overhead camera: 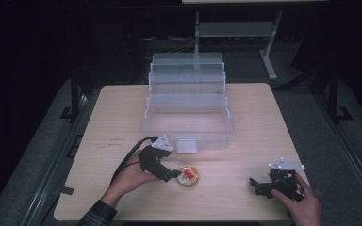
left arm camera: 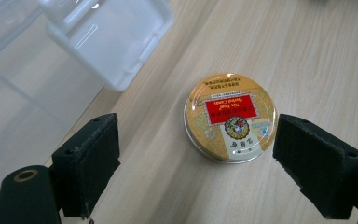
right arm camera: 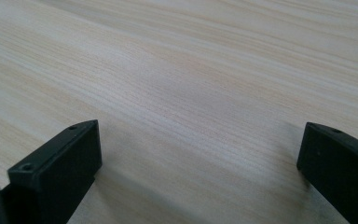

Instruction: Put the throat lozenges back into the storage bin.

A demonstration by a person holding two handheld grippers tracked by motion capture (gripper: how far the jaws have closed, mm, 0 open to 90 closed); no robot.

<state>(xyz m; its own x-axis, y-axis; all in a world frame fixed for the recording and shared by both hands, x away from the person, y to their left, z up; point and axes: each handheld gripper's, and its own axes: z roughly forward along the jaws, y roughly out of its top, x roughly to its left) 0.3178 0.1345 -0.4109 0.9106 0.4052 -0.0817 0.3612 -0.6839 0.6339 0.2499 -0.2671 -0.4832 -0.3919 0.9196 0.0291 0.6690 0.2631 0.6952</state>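
We count one round tin (left arm camera: pixel 230 117), one clear plastic box (overhead camera: pixel 187 123) and two grippers on one wooden table (overhead camera: pixel 245 108). Our left gripper (left arm camera: pixel 198 163) stands wide open, holding nothing; the tin lies flat between and just ahead of its fingers (left arm camera: pixel 91 158), apart from both, the box beyond them. Our right gripper (right arm camera: pixel 200 168) also gapes wide, empty, with bare tabletop between its fingers.

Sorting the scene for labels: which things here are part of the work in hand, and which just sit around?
In the job: round tin, left gripper open around it.
Lying about: clear plastic box, right gripper open over bare table.
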